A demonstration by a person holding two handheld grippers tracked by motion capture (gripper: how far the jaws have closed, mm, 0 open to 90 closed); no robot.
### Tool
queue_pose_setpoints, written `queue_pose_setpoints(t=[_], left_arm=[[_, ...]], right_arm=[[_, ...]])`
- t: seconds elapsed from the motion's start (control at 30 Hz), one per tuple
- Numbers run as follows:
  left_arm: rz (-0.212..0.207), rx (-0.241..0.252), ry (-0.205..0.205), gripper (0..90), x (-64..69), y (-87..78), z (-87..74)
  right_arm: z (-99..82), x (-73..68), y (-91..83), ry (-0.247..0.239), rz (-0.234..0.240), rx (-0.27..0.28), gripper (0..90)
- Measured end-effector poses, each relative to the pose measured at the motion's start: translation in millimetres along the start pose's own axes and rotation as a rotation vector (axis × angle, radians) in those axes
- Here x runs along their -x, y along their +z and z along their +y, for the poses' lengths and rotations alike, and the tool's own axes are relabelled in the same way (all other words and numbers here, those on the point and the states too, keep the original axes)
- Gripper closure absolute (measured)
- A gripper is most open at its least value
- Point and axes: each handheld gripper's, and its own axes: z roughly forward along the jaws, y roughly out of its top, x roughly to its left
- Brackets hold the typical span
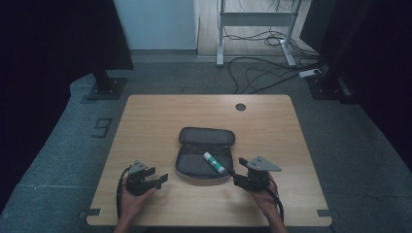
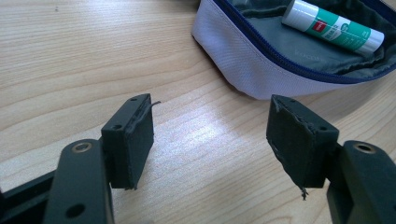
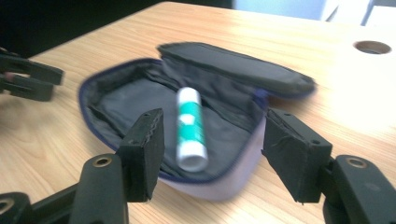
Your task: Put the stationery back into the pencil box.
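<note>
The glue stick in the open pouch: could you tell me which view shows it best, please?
The left gripper view: the glue stick is sharp, its green label clear. The right gripper view shows its whole length, blurred; the high view shows it small.

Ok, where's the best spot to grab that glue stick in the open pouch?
Probably the middle of the glue stick, from above, jaws across its round body. It lies flat on the lining of the pouch, with the lid folded back.

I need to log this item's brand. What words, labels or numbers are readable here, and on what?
None can be read.
White-and-green glue stick in the open grey fabric zip pouch: red patch and small print on its label, too small and blurred.
Pouch lining: faint stamped mark, illegible.
</note>
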Motion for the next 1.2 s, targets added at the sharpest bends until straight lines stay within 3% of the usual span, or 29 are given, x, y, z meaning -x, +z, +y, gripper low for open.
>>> queue_pose_setpoints(t=[0.5, 0.87, 1.2], left_arm=[[0.000, -0.005, -0.004, 32.2, -2.4, -0.4, -0.7], [0.000, -0.004, -0.003, 32.3, -2.9, -1.0, -0.4], [-0.001, -0.001, 0.000, 32.3, -2.8, -1.9, 0.2]], right_arm=[[-50.3, 44.2, -34.8, 0.085, -0.111, -0.072, 36.2], [-63.6, 51.7, -31.2, 0.085, -0.144, -0.125, 36.0], [-63.4, 50.5, -29.8, 0.080, -0.141, -0.125, 35.9]])
